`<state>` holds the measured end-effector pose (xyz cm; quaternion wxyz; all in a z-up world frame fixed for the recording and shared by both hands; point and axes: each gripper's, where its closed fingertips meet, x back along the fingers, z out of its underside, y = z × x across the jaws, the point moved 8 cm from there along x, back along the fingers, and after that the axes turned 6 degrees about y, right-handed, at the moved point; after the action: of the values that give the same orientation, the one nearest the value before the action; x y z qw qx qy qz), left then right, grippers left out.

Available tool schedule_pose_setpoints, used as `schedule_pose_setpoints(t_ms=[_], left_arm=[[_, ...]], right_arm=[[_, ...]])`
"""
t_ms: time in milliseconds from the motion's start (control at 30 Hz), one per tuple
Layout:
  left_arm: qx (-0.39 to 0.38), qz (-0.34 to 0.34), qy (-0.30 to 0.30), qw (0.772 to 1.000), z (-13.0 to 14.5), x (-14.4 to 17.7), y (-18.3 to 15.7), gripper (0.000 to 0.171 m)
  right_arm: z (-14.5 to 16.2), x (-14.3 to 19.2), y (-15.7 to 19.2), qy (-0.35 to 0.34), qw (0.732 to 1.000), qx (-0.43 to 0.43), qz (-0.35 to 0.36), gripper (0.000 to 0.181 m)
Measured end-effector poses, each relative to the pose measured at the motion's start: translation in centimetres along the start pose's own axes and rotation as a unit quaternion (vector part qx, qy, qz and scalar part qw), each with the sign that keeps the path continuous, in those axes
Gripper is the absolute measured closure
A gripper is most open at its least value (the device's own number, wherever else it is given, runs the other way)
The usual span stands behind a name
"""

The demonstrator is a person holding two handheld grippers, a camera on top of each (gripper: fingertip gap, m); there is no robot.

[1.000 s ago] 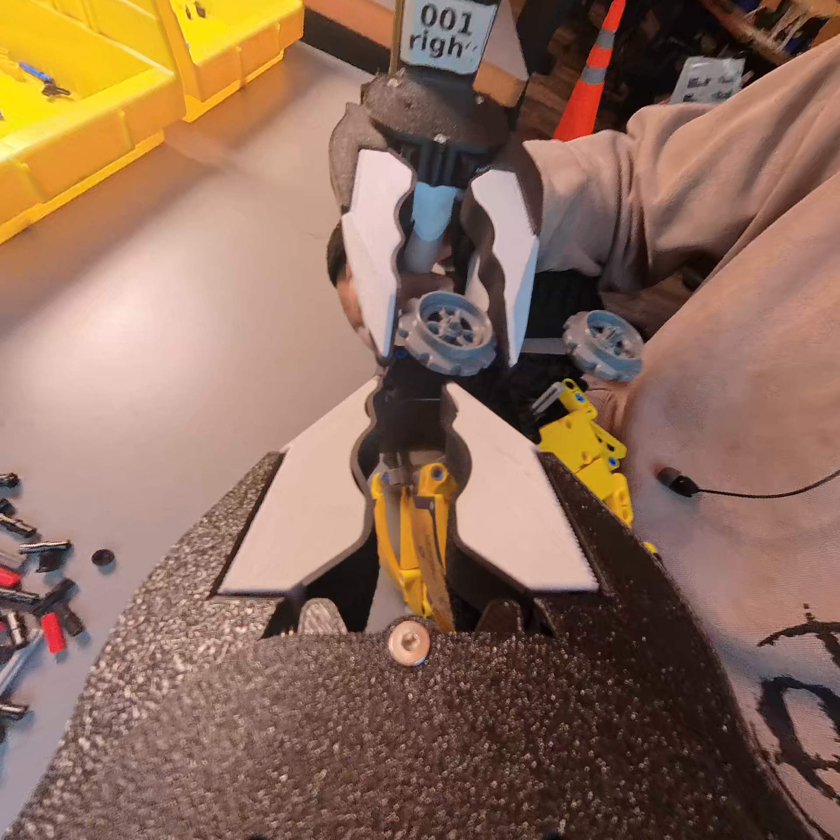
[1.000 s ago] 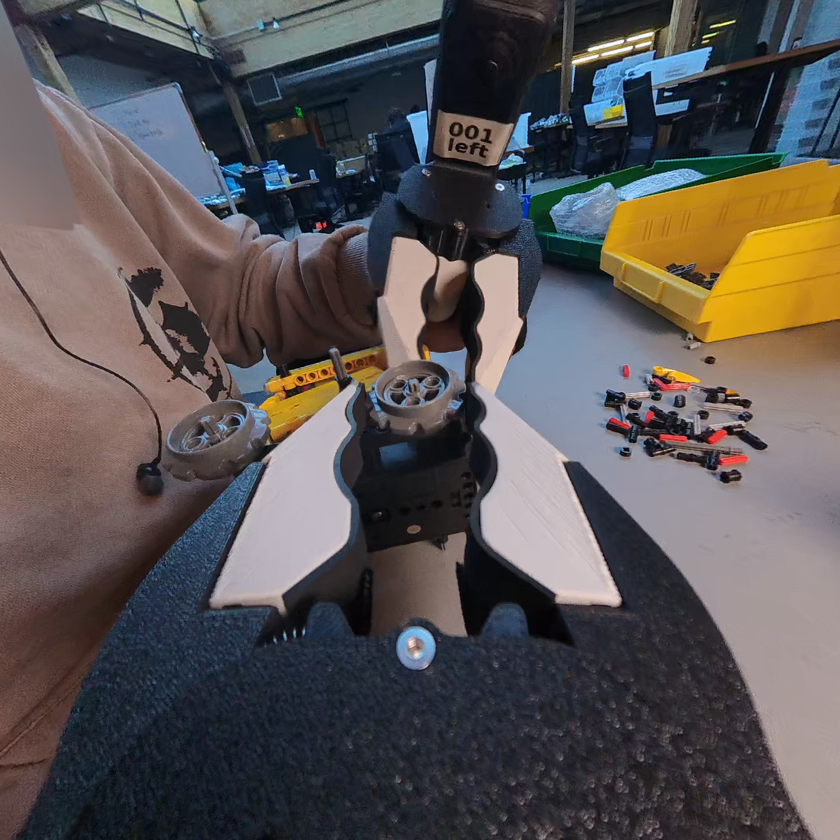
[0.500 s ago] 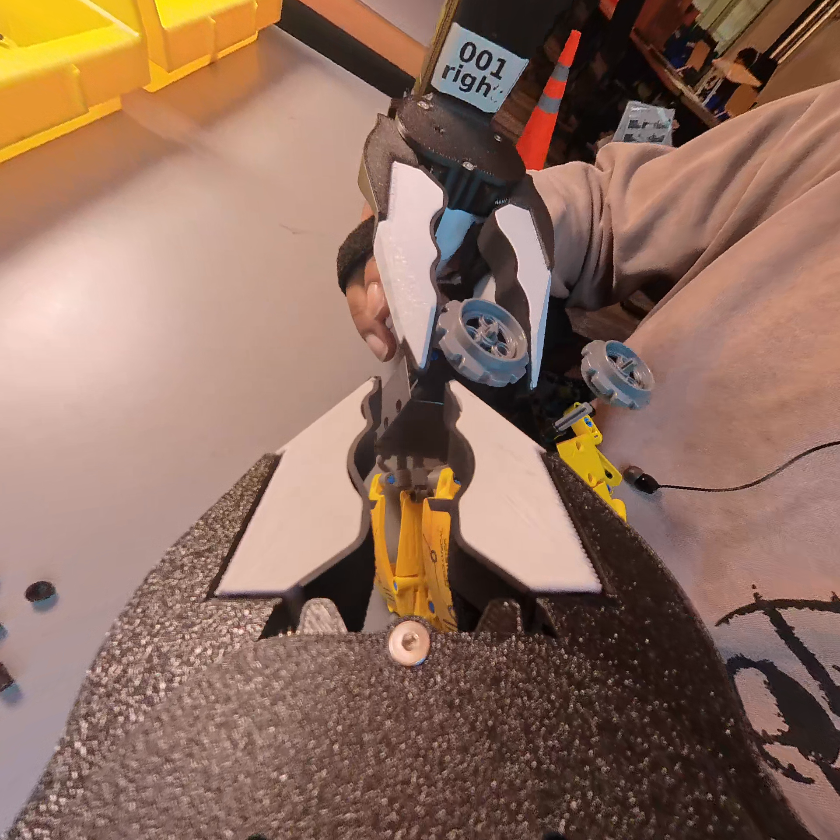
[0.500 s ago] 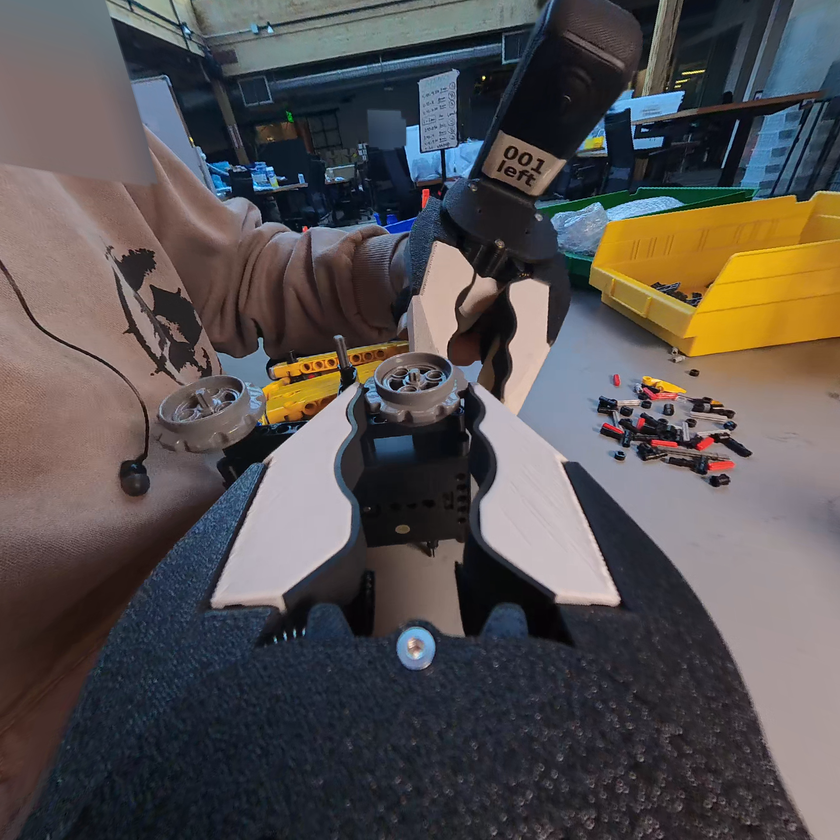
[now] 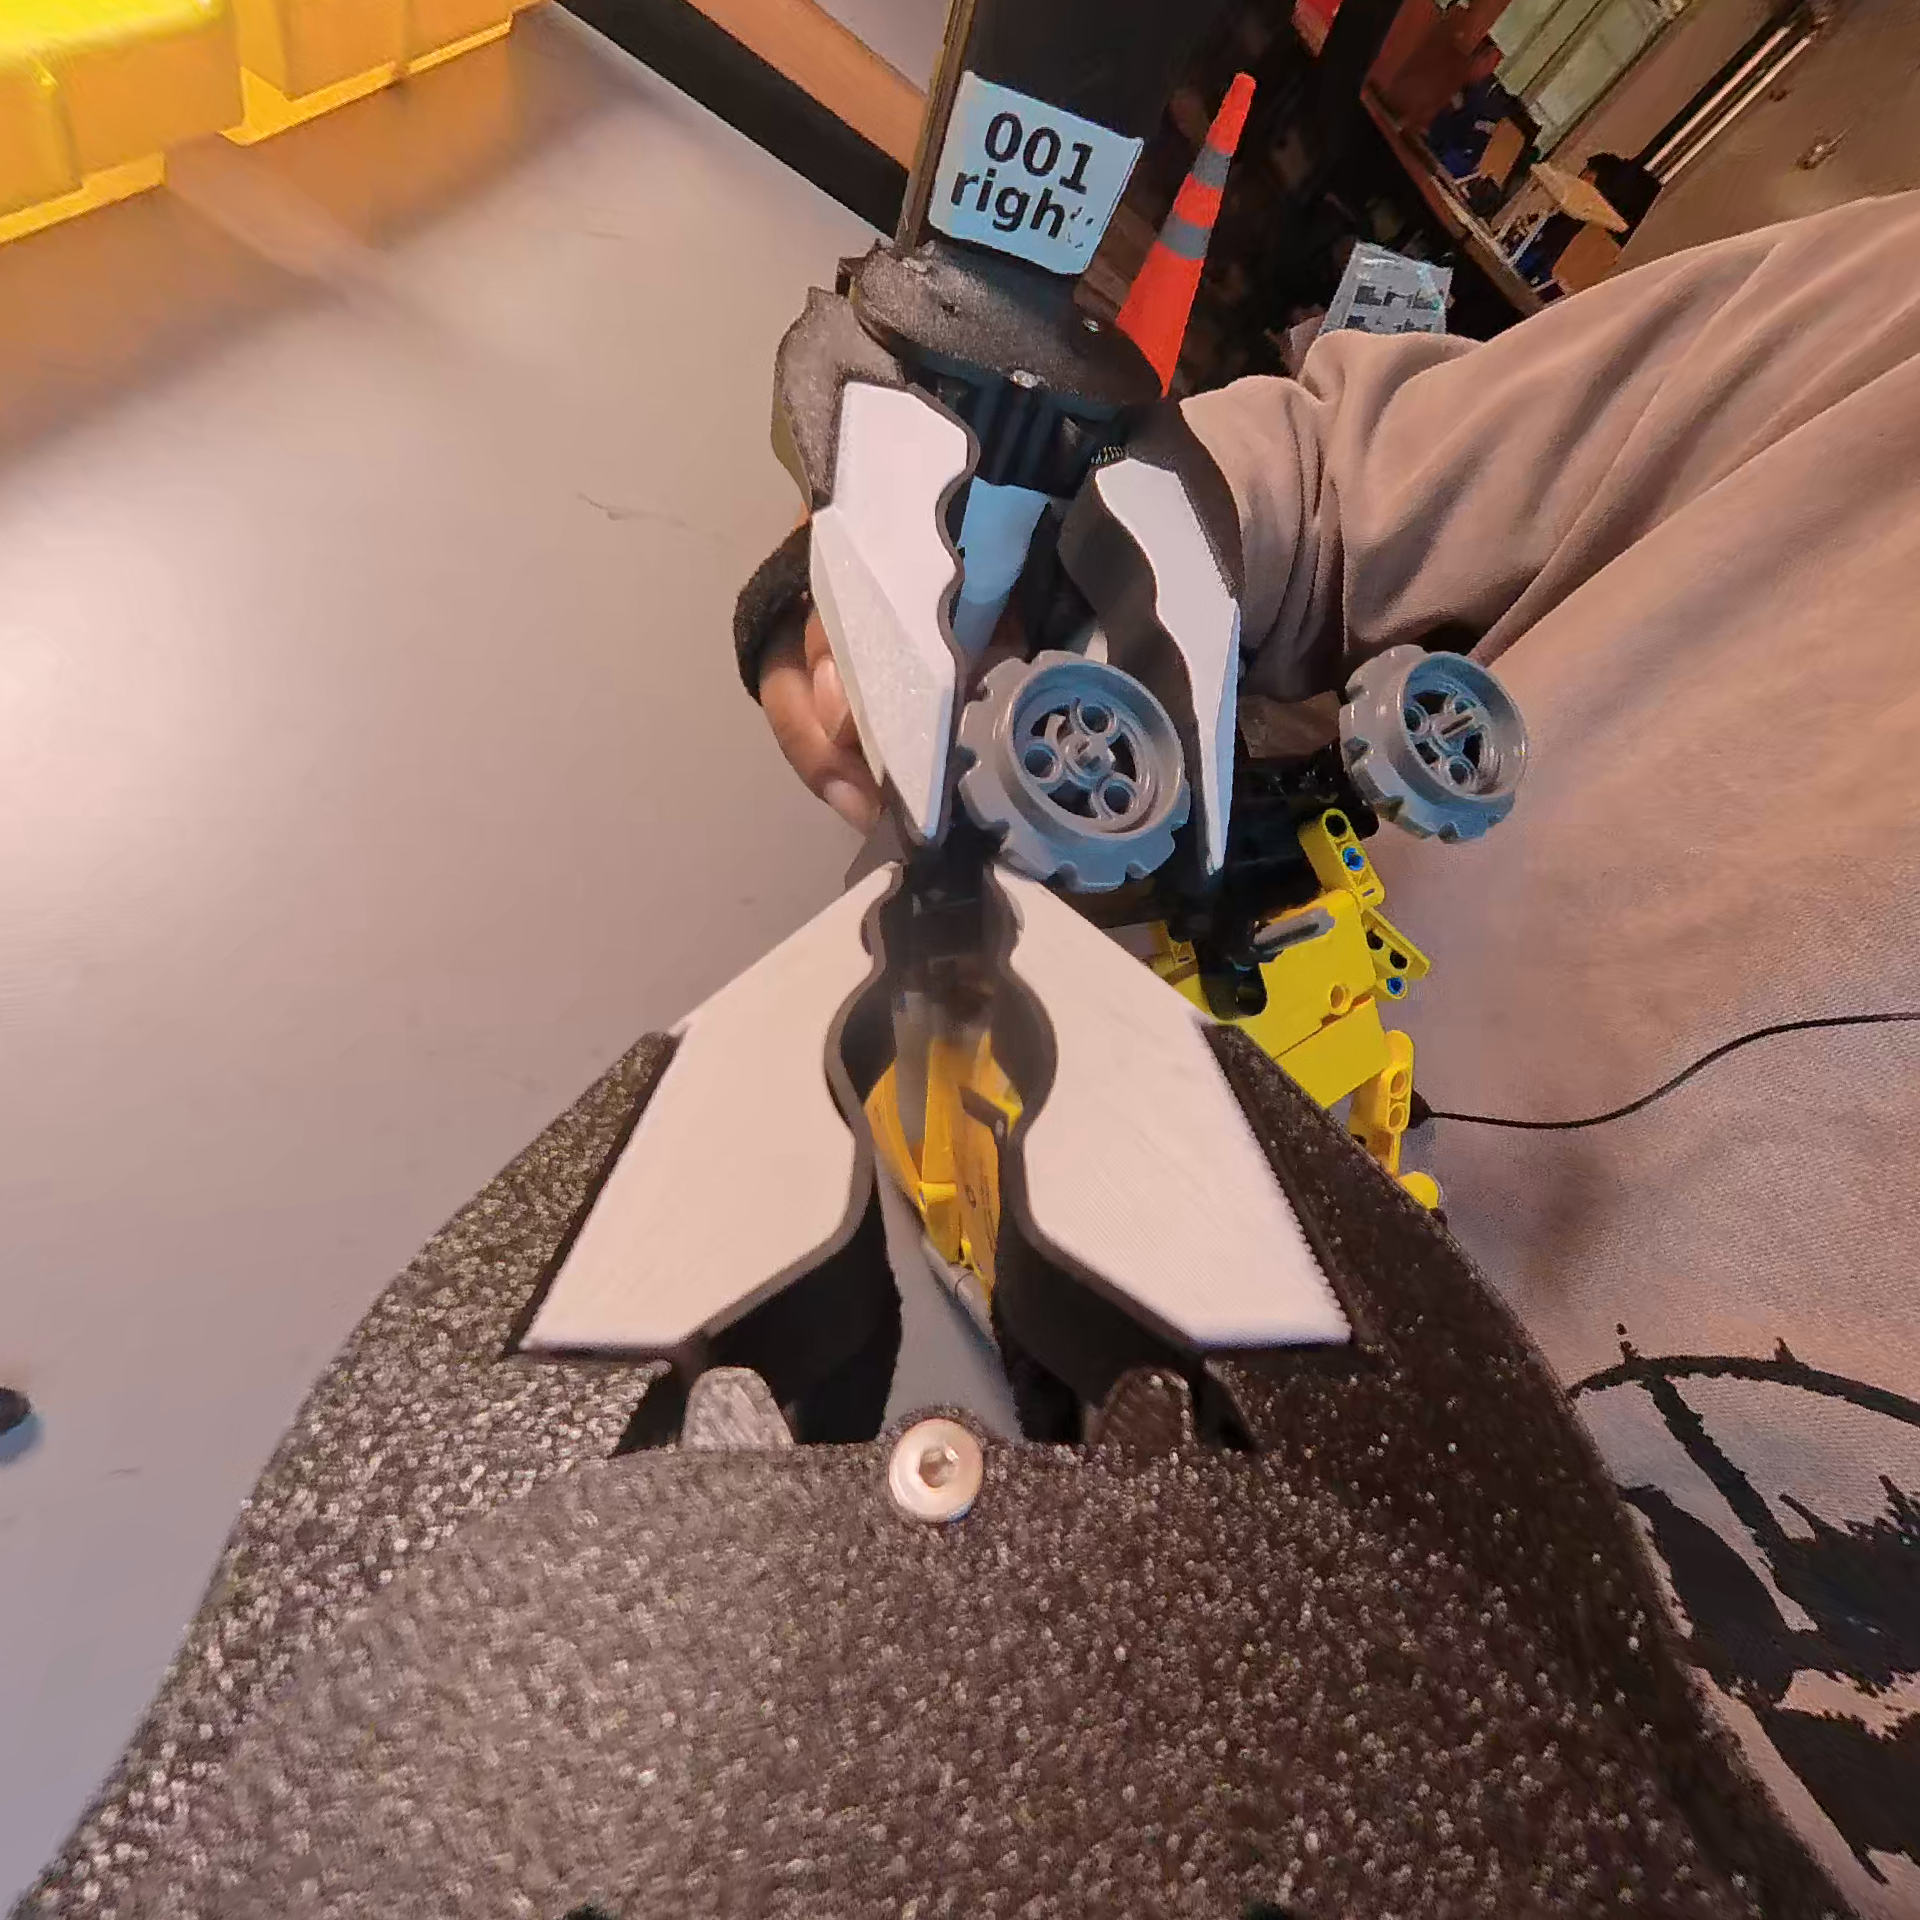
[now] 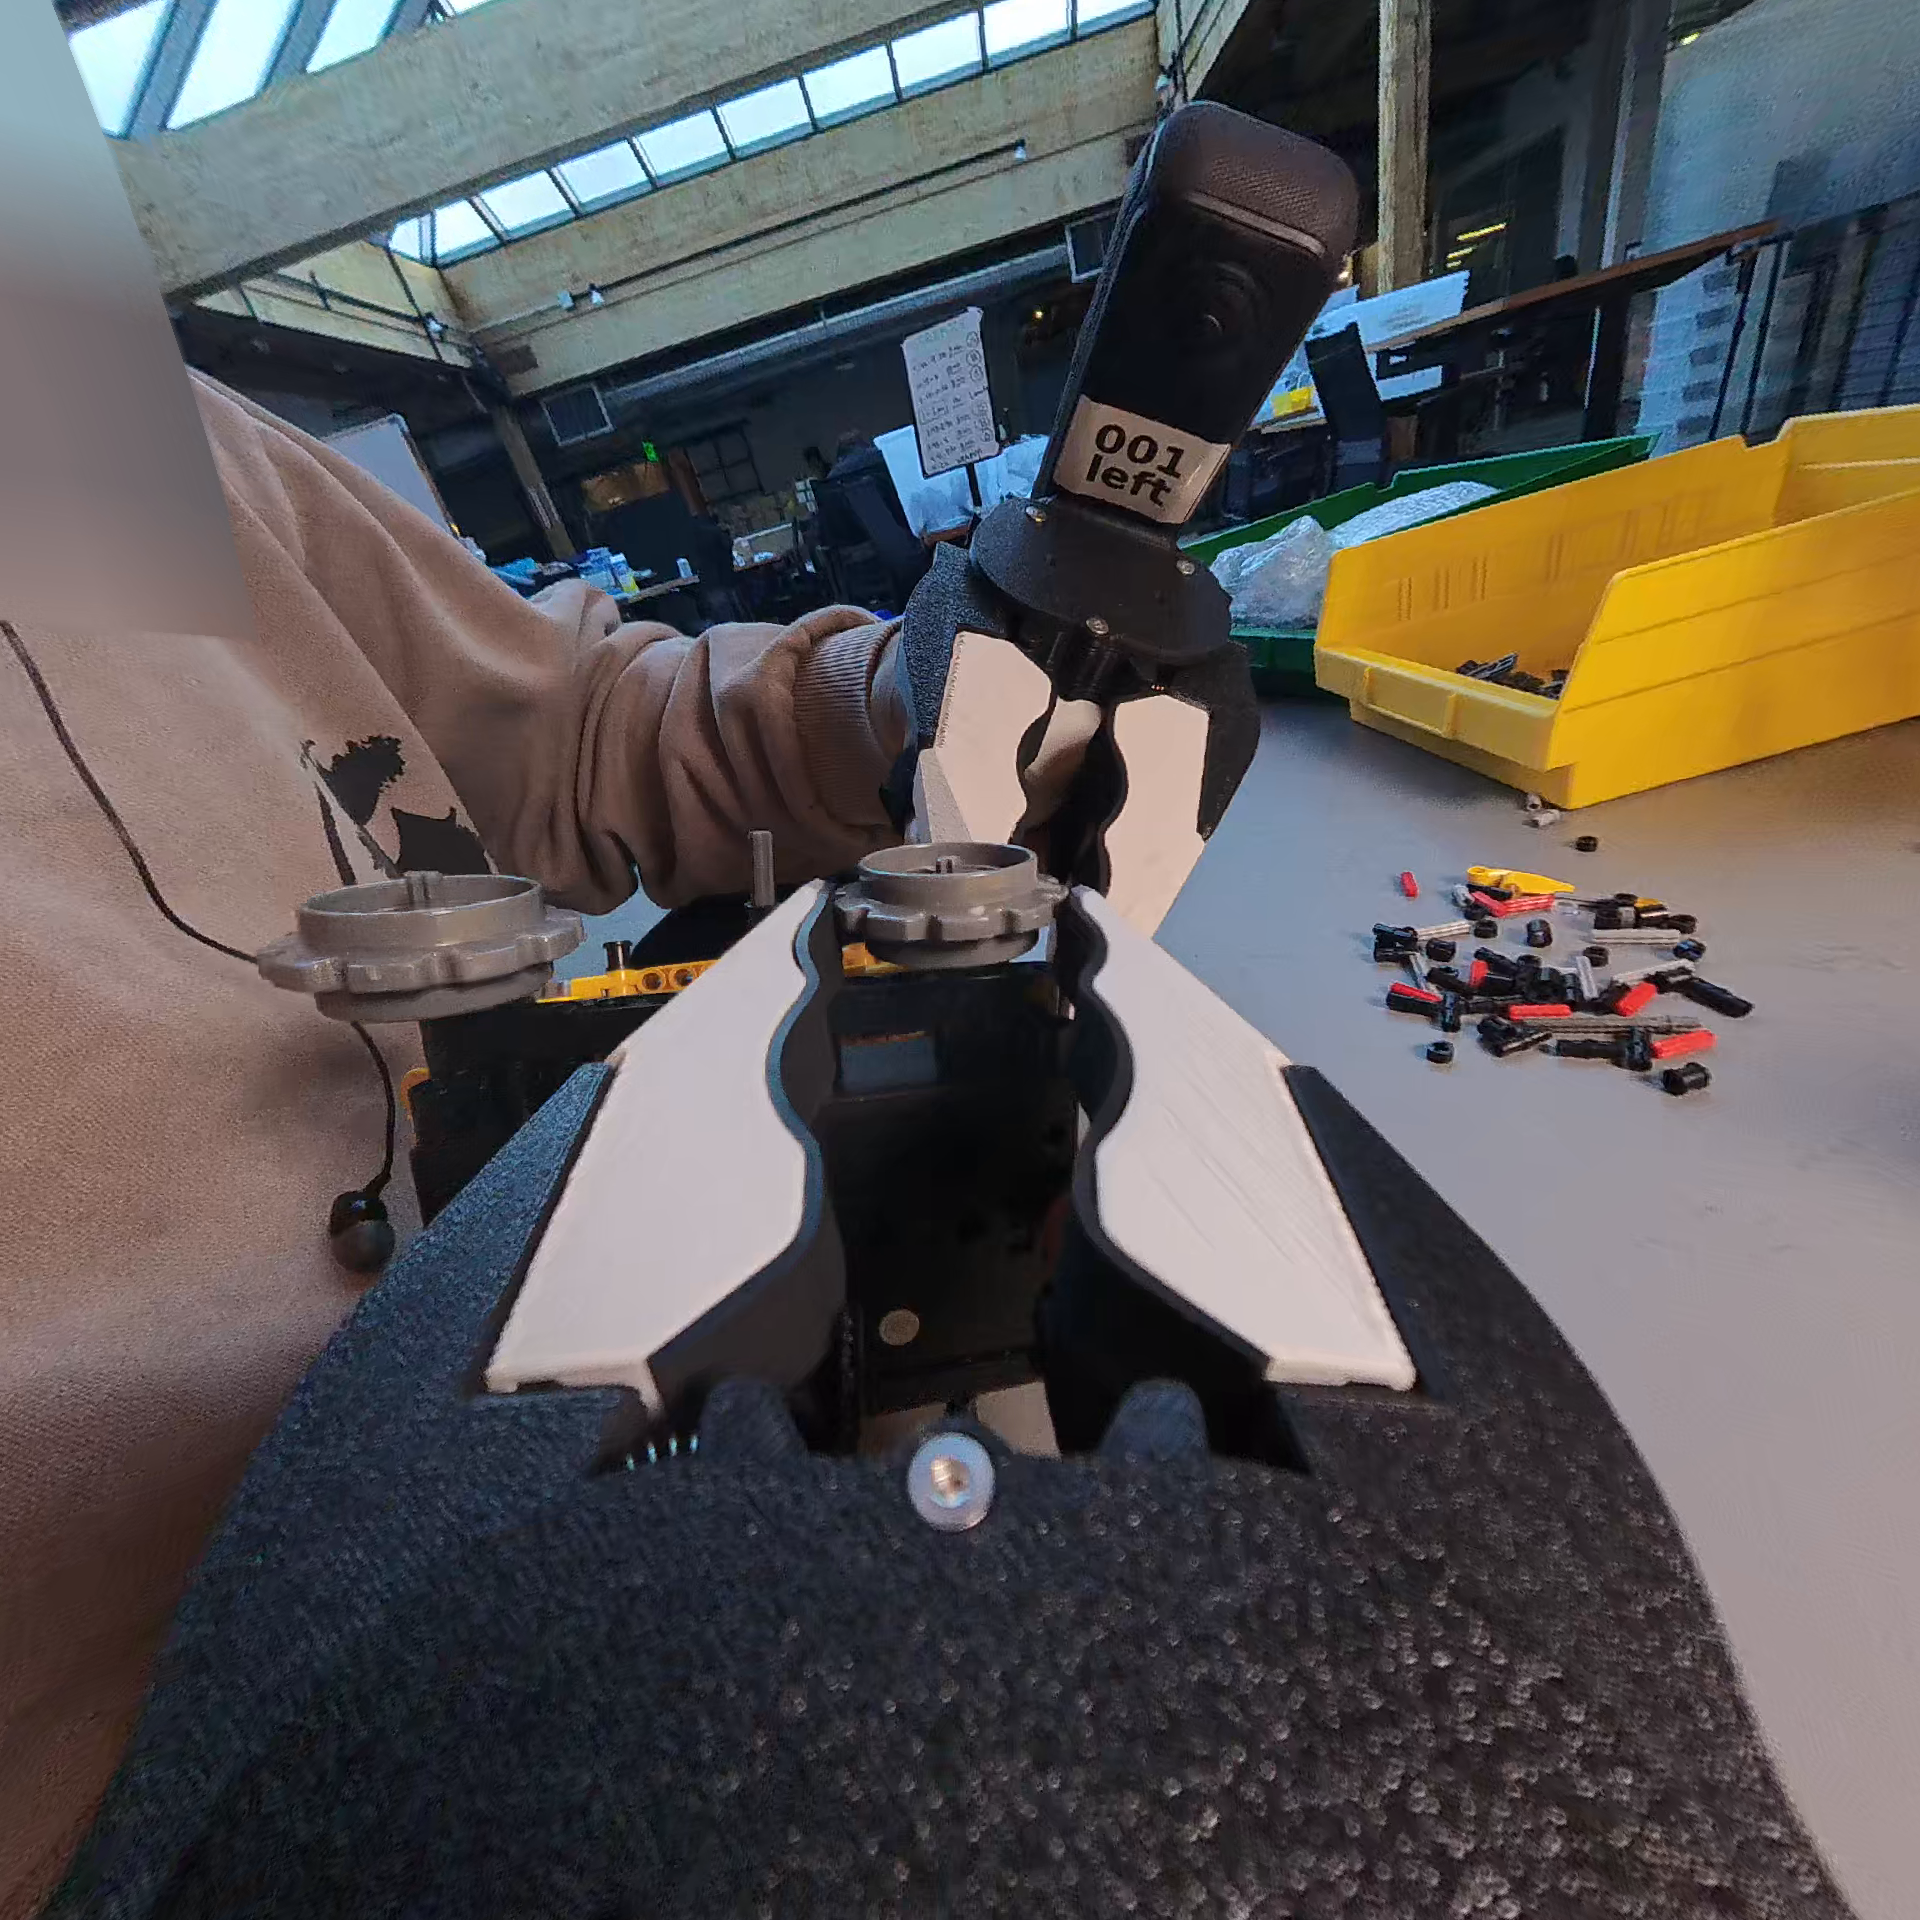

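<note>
— Two grippers on one brick-built vehicle [image 5: 1314,997], yellow and black, held above the grey table [image 6: 1558,1195]?
— Yes. My right gripper [image 6: 945,914] clamps its black block; my left gripper [image 5: 940,883] pinches its dark front end.
— Smaller items?
— Two grey wheels [image 6: 421,940]; loose pins [image 6: 1548,982] lie well apart on the table.

2 wrist cameras, close, facing each other across shared toy vehicle [image 5: 1299,966]; left tilted downward, right level.
</note>
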<state>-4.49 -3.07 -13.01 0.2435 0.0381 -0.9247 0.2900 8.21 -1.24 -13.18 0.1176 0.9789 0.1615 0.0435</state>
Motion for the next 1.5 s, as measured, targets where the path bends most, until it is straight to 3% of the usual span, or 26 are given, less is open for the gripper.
schedule_pose_setpoints(t_ms=[1500], left_arm=[[-0.033,-0.187,0.000,0.982,0.3,0.8,0.4,0.163]], right_arm=[[0.5,-1.2,-2.3,-0.065,0.989,-0.087,0.100,0.144]])
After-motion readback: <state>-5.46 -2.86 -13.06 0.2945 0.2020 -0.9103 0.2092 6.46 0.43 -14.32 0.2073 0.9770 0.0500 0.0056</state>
